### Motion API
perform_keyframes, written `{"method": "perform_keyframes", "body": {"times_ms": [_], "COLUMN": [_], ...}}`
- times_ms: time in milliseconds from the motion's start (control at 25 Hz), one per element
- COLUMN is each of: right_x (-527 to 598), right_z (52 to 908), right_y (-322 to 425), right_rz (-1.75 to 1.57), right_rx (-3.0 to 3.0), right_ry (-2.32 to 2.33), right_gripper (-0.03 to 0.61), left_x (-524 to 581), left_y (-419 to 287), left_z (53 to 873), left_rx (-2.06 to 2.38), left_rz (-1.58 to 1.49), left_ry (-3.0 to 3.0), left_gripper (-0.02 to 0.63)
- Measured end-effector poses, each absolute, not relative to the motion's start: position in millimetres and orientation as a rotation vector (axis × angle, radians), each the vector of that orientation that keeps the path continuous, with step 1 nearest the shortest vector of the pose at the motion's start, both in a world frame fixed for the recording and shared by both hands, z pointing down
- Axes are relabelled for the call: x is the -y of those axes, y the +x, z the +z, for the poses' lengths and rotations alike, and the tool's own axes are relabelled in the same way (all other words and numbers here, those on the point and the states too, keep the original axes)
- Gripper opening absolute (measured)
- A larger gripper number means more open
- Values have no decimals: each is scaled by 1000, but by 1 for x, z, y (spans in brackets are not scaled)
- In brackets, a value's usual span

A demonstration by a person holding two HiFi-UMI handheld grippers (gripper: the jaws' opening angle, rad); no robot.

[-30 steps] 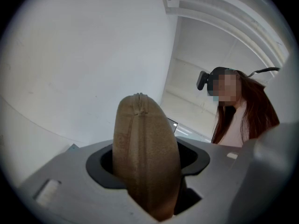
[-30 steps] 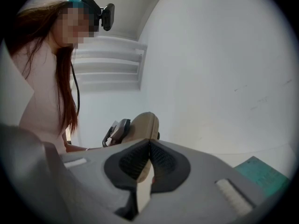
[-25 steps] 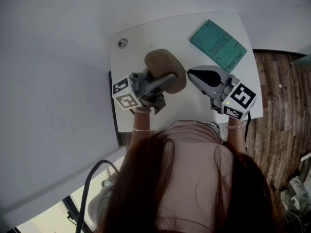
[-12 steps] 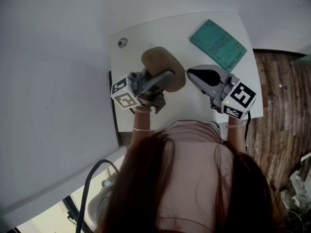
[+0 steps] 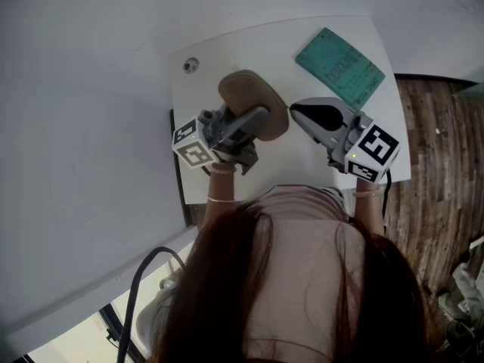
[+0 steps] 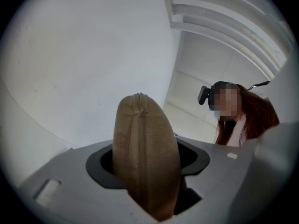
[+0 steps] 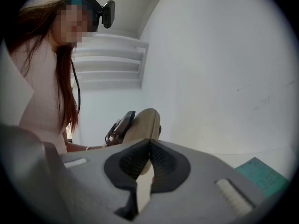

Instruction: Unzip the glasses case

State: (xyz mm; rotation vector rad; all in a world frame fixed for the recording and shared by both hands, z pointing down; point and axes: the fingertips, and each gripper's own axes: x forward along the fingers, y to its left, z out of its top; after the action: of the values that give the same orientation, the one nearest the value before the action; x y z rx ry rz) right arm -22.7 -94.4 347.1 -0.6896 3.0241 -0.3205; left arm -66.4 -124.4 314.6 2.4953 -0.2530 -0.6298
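Here, left gripper (image 5: 255, 119) tight around the tan glasses case (image 5: 248, 93), right gripper (image 5: 297, 111) pressed together, empty.

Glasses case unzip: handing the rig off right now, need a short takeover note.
Left hand-held gripper: shut on the tan glasses case, clamped across its body, over the white table.
Right hand-held gripper: shut, nothing visible between its jaws, tip close to the case's right end.
Done: case is secured. The zipper looks closed along the edge the left gripper view shows.
Left: find the zipper pull (not visible), pinch it with the right one, run it round the case.
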Motion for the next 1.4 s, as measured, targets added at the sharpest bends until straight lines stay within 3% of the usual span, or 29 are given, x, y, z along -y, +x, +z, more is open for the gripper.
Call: {"method": "perform_keyframes", "body": {"times_ms": [1400], "right_x": [92], "right_z": [359], "right_y": [-31], "right_rz": [-352], "right_rx": [-3060], "right_ry": [-665], "right_gripper": [3], "left_x": [150], "left_y": [-99], "left_z": [311], "left_rx": [248], "left_rz": [-971], "left_ry": [2187], "left_gripper": [298]}}
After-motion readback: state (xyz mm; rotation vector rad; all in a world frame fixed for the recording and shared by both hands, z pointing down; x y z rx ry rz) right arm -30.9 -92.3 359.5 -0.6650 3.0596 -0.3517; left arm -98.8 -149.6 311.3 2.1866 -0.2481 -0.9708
